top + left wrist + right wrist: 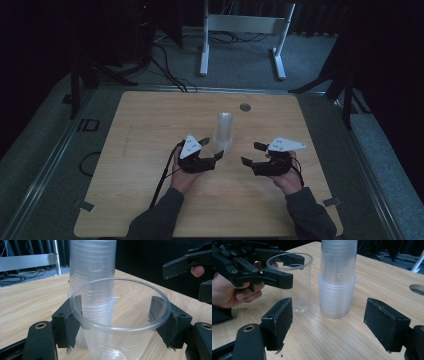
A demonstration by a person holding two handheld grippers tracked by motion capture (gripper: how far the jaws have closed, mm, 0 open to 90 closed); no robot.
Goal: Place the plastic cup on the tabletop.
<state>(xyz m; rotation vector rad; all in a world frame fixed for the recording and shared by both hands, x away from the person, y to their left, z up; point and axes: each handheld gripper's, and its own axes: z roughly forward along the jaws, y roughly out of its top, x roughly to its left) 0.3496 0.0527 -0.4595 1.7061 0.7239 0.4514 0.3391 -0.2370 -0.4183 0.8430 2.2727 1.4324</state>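
A tall stack of clear plastic cups [222, 127] [338, 277] [92, 265] stands upside down mid-table. Just beside it stands a single clear cup [297, 292] [117, 328], mouth up, its base seemingly on the wood. My left gripper [212, 149] [117, 317] [287, 270] is shut on this cup, one pad on each side just under the rim. My right gripper [251, 153] [332, 322] [192, 280] hovers to the right of the stack, open, with nothing between its pads and pointed at the stack's base.
The wooden table [150, 190] has a round grommet hole [245, 107] [418, 288] near its far edge. Beyond the table a white metal frame [245, 30] and cables lie on the grey floor. The surroundings are dark.
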